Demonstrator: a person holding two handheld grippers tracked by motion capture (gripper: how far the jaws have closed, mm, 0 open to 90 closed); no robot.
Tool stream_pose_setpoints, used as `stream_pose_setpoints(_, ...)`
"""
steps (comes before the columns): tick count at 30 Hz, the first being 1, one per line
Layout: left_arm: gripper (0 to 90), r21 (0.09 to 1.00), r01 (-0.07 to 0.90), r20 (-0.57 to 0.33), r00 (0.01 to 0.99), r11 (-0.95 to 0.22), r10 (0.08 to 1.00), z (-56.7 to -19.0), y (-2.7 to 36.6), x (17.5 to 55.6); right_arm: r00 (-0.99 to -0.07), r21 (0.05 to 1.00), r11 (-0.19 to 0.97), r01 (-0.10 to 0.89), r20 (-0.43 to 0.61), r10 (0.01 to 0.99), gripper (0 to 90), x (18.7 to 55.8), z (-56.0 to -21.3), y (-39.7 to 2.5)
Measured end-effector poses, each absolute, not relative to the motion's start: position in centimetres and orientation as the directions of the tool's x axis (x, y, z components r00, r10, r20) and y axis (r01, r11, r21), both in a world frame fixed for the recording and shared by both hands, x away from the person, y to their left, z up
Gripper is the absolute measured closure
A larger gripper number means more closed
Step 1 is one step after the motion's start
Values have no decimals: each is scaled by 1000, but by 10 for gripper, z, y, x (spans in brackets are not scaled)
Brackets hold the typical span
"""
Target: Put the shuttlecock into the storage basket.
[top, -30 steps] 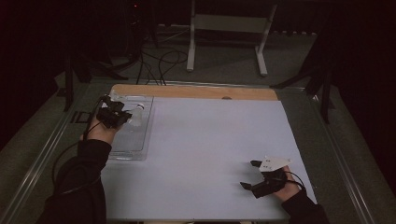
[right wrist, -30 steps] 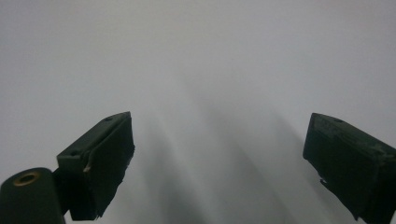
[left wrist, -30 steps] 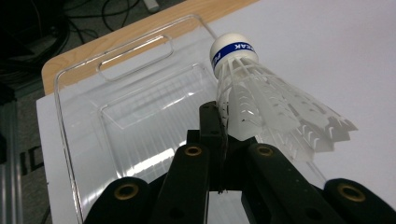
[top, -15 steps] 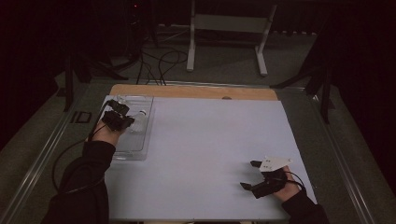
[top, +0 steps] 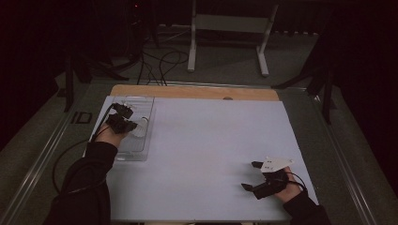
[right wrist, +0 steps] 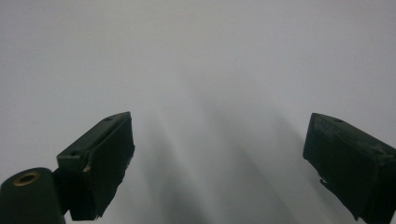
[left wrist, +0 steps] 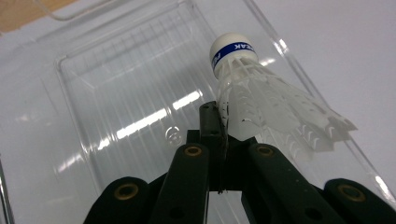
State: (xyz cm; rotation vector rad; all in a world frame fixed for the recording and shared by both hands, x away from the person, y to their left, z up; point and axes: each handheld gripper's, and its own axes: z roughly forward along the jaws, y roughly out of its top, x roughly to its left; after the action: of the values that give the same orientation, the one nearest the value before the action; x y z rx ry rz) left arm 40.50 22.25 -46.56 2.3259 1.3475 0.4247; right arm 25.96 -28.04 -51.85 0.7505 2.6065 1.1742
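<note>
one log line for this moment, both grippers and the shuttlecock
left gripper: shut on shuttlecock skirt, over clear plastic tray | right gripper: open, idle over white table | shuttlecock: cork end points away from gripper

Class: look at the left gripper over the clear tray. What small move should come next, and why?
Probably lift a little. The left gripper is shut on the skirt edge of the shuttlecock, which sits inside the clear tray, cork end pointing away. Raising it should clear the tray's wall before any sideways carry.
</note>
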Motion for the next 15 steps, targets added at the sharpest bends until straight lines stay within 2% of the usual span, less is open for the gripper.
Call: stream_pose_setpoints(15,900,435,769,49,499,-469,865,-475,217,409,-855,741,559,372,39,517,89,260,-519,-281)
